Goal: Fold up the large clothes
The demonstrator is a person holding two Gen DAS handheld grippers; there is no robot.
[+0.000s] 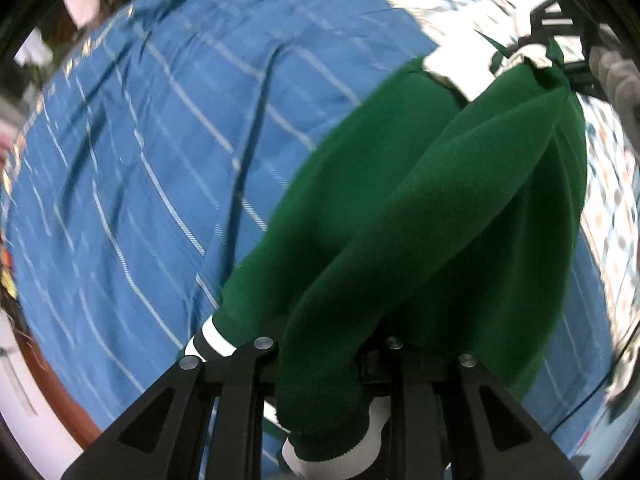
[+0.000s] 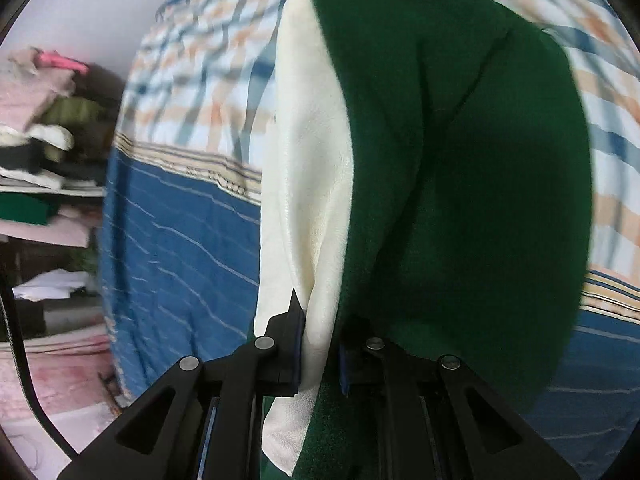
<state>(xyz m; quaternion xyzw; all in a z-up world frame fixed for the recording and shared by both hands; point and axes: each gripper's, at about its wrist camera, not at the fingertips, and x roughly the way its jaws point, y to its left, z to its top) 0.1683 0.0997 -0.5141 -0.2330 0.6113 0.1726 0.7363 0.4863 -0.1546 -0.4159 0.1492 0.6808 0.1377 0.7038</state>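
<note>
Below me, the bed (image 1: 140, 160) wears a blue striped cover, checked sheet toward its far edge. I have the green garment (image 1: 420, 220) lifted above it, strung between both tongs. My left tongs (image 1: 326, 354) are clenched on its green fleece; my right tongs (image 2: 320, 344) pinch its cream lining (image 2: 308, 200).
</note>
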